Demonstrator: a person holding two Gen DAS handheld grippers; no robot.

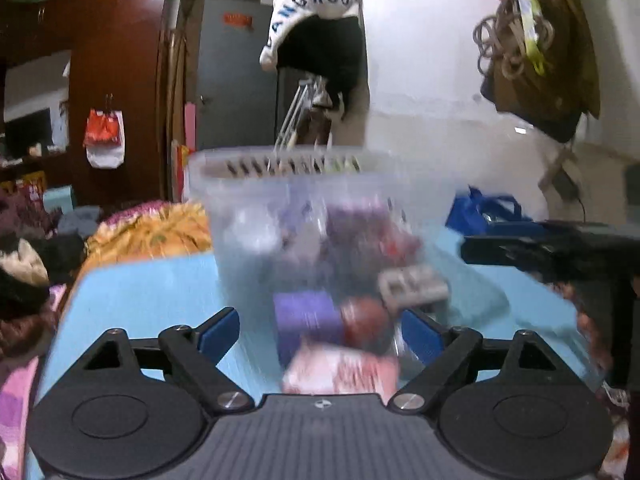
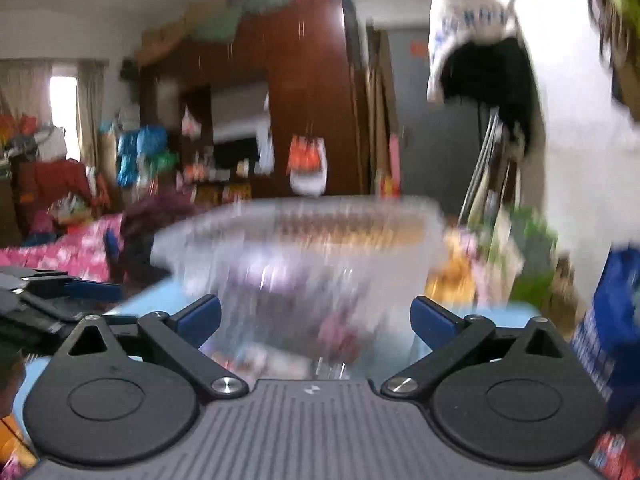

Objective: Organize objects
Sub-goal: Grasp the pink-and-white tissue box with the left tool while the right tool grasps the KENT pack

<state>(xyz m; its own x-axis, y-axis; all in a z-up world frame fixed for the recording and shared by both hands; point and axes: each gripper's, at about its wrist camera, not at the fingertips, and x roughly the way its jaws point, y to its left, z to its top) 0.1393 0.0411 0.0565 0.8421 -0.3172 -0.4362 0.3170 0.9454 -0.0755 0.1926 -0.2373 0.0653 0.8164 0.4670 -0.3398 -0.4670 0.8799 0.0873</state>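
A clear plastic basket (image 1: pixel 320 216) stands on a light blue table (image 1: pixel 140 292), blurred by motion. Inside it lie several small items, among them a purple block (image 1: pixel 308 316), a red round thing (image 1: pixel 366 318) and a pink packet (image 1: pixel 340 372). My left gripper (image 1: pixel 320 332) is open, its blue pads on either side of the basket's near wall. The basket also shows in the right wrist view (image 2: pixel 304 248), very blurred. My right gripper (image 2: pixel 316 316) is open and empty right in front of it. The right gripper's black body (image 1: pixel 560 248) shows at the right of the left wrist view.
Piled clothes and bedding (image 1: pixel 36 264) lie left of the table. A blue bag (image 1: pixel 484 212) sits behind the table on the right. A white and black cap (image 1: pixel 316 28) and bags (image 1: pixel 540 52) hang on the wall behind. A wardrobe (image 1: pixel 116 60) stands at the far left.
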